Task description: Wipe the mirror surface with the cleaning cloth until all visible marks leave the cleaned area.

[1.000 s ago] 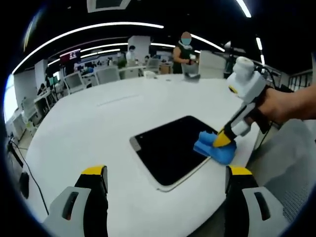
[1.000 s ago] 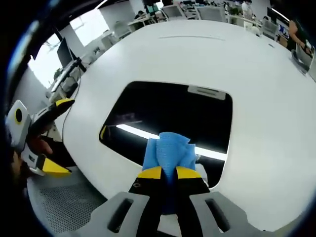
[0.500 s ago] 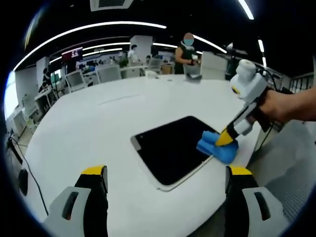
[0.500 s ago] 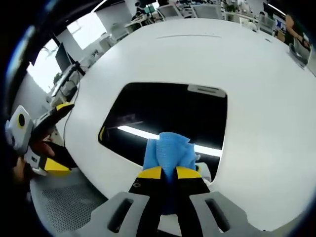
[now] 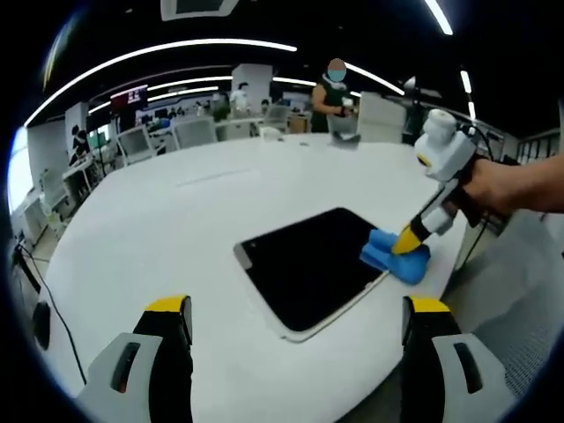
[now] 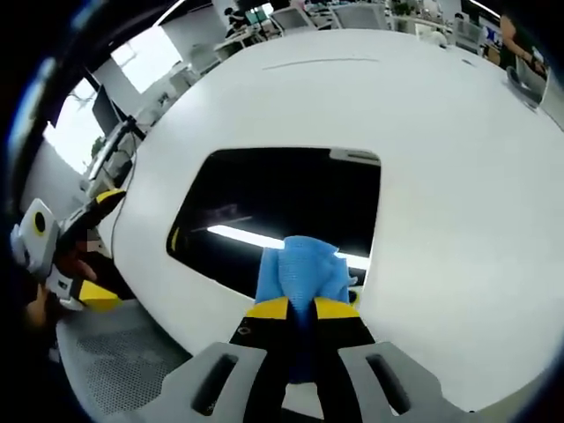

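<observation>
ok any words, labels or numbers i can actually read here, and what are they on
None can be read.
The wall screen far behind the table shows red and white marks, too small and blurred to read.
The mirror, the cleaning cloth and both grippers carry no legible print.

- Cloth (image 6: 304, 273): bright blue, fine woven texture up close.
- Mirror (image 5: 308, 269): I read it as near-black, thin white border; a white light streak reflects across it.
- Table (image 5: 176, 229): plain white.
- My left gripper (image 5: 295, 339): grey jaws, yellow tips over black.
- My right gripper (image 6: 300, 308): the same grey, yellow and black; its body is white.
</observation>
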`<state>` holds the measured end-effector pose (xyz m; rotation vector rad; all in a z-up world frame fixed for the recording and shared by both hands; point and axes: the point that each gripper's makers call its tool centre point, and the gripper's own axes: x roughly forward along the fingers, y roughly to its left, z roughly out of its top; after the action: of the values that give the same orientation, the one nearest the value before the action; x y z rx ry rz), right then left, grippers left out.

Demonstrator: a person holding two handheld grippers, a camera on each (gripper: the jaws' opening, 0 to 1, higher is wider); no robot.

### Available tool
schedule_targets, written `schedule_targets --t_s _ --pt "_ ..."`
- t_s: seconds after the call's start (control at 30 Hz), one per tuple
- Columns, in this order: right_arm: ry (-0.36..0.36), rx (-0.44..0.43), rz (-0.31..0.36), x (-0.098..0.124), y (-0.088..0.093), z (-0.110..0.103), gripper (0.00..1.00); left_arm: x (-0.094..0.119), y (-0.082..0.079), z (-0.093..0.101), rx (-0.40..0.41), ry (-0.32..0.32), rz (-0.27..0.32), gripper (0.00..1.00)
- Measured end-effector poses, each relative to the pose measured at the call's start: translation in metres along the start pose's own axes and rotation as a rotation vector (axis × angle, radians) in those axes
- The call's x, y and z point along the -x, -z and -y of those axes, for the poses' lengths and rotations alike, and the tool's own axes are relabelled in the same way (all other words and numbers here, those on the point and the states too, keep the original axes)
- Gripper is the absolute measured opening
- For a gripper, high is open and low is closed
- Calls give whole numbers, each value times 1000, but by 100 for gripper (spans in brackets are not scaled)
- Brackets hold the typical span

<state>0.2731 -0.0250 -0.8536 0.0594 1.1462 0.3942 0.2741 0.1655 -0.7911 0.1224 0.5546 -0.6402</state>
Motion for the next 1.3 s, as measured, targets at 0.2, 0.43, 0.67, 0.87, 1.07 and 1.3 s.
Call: schedule_targets --t_s 0.2,0.43,0.67,0.87,1.07,1.3 --pt "5 -4 -3 1 1 4 3 0 0 -1 5 -3 1 100" --pt "7 -10 -2 3 2 8 3 0 0 -1 3 -3 1 100" --pt "8 -15 1 4 2 8 3 0 0 0 1 -2 -2 100" --pt "15 -4 -2 4 2 10 3 0 0 -2 -1 -11 -1 100" --pt "18 -15 -3 5 2 12 3 0 0 -2 -3 -11 2 100" --pt "26 -12 -9 4 -1 15 3 -1 0 -1 -2 -6 1 100"
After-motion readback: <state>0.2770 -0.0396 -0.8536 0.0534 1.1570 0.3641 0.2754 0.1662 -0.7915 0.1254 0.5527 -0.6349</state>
